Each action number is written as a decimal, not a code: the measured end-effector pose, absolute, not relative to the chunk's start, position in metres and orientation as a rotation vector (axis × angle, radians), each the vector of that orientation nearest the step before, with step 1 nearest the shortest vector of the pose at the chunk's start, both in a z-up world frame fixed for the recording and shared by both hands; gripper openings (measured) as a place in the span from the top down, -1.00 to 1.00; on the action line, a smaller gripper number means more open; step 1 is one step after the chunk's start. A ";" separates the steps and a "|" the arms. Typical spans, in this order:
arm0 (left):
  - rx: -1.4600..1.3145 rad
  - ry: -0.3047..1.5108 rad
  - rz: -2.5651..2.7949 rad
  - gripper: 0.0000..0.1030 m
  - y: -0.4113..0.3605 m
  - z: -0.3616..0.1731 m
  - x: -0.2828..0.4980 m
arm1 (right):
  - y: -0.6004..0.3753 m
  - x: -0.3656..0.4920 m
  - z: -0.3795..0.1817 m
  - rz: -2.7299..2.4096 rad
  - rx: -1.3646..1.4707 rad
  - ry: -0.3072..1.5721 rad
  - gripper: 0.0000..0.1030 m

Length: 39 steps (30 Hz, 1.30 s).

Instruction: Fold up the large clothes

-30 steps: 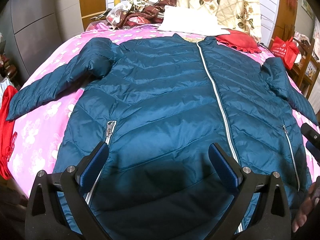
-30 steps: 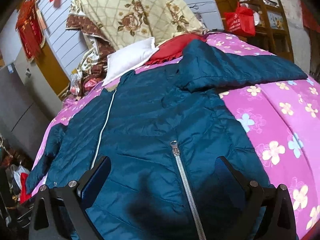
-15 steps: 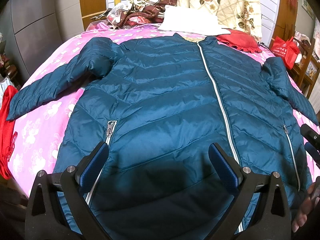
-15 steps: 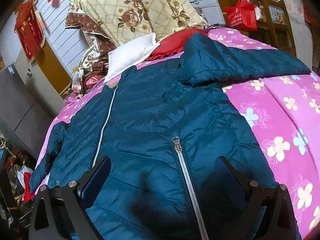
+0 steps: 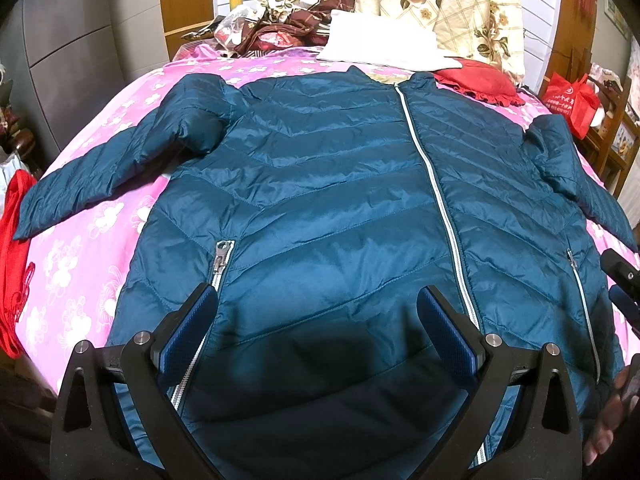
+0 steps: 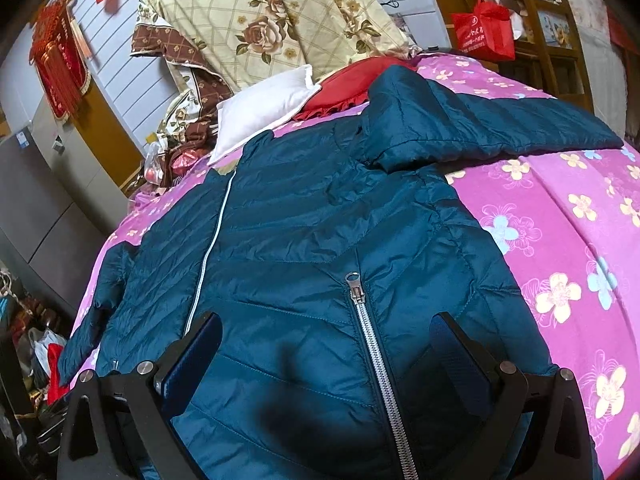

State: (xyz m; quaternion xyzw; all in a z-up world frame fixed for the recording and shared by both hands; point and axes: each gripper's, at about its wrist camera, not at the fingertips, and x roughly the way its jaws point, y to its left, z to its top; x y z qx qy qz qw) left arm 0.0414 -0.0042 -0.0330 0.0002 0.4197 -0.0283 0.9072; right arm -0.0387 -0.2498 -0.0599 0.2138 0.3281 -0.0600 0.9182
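A large teal quilted puffer jacket [image 5: 332,200] lies front up and zipped on a pink flowered bed [image 5: 80,248], both sleeves spread out to the sides. My left gripper [image 5: 316,320] is open and empty above the hem, between the left pocket zipper [image 5: 219,264] and the centre zipper [image 5: 436,200]. My right gripper [image 6: 326,344] is open and empty above the jacket's [image 6: 320,232] right side, straddling the right pocket zipper [image 6: 368,340]. The right sleeve [image 6: 480,124] lies across the pink bed [image 6: 560,240]. The right gripper's tip also shows in the left wrist view [image 5: 620,280].
A white pillow [image 5: 380,40], a red cushion [image 5: 480,84] and a flowered quilt [image 5: 440,4] lie at the head of the bed. A red cloth [image 5: 12,260] hangs off the left edge. A red bag [image 5: 572,100] and wooden shelves stand at the right.
The right gripper has edged forward and lower over the right pocket zipper. The left gripper has barely moved. The jacket lies unchanged.
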 end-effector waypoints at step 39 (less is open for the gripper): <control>-0.009 0.872 -0.054 -0.95 0.006 -0.036 0.040 | -0.226 -0.054 -0.032 -0.200 0.269 0.546 -1.00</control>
